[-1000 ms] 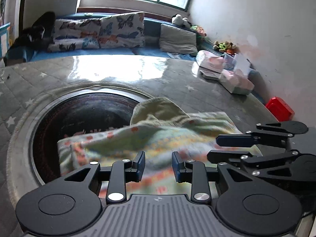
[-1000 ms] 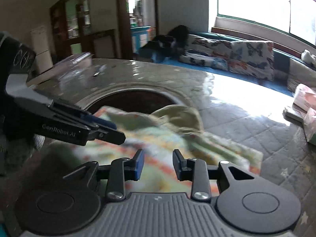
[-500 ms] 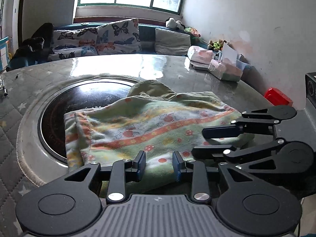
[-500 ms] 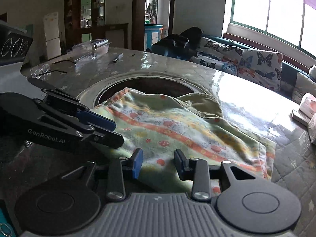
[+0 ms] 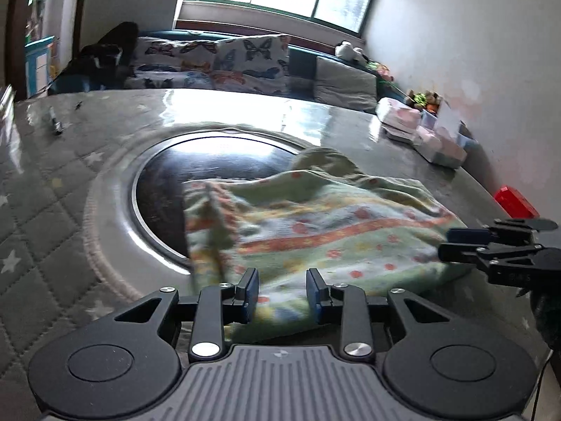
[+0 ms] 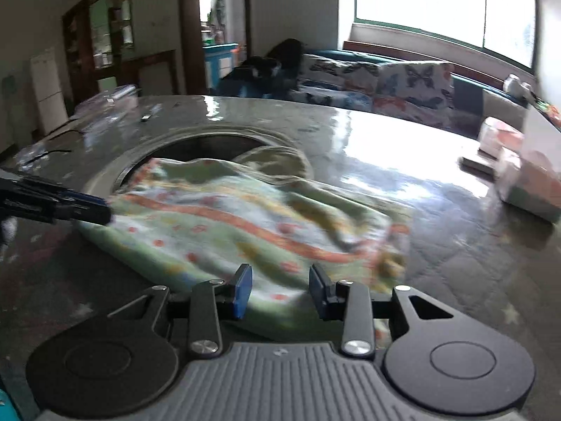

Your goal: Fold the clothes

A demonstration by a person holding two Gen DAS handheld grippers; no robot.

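On the left of the left wrist view, a dark pen (image 5: 55,123) lay on the quilted, star-printed table cover (image 5: 38,189), well apart from everything else. A round dark glass plate (image 5: 210,175) sat recessed in the middle of the table. The garment (image 5: 315,231), green with orange bands and dots, lay in a loose fold partly over that plate and partly on the cover to its right. The left gripper (image 5: 282,294) stood at the garment's near edge, jaws narrowly apart with cloth showing in the gap; motion blur made it impossible to tell whether the pads pressed the fabric. The right gripper (image 6: 280,293) stood the same way at the near edge further right, and its grip could not be told either. Pink tissue packs (image 5: 403,119) rested near the table's far right edge, and a red box (image 5: 513,201) was beyond the right rim.
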